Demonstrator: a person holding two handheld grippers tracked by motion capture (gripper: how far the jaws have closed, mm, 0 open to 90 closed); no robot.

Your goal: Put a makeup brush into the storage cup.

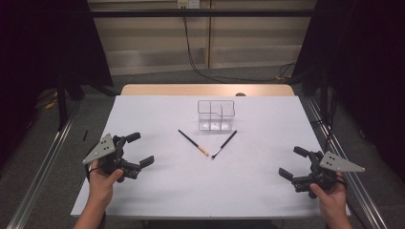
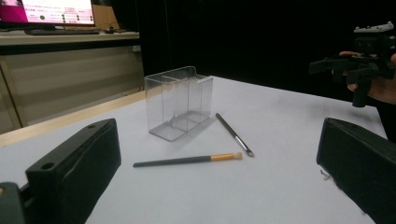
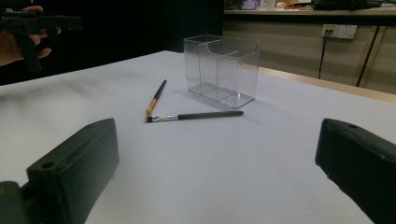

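A clear plastic organizer (image 1: 216,115) (image 2: 179,102) (image 3: 222,70) with divided compartments stands upright at the table's middle back, nothing visible inside. In front of it two makeup brushes lie in a V, tips nearly meeting: one with an orange ferrule (image 1: 193,142) (image 2: 187,160) (image 3: 156,97), one with a silver ferrule (image 1: 224,144) (image 2: 233,134) (image 3: 195,115). My left gripper (image 1: 140,149) (image 2: 219,186) is open and held at the left of the table. My right gripper (image 1: 293,162) (image 3: 217,182) is open at the right. Both are well apart from the brushes.
A white sheet (image 1: 157,114) covers the wooden table (image 1: 143,89). Metal rails run along both sides on the floor. Black curtains hang left and right, and cables trail at the back wall.
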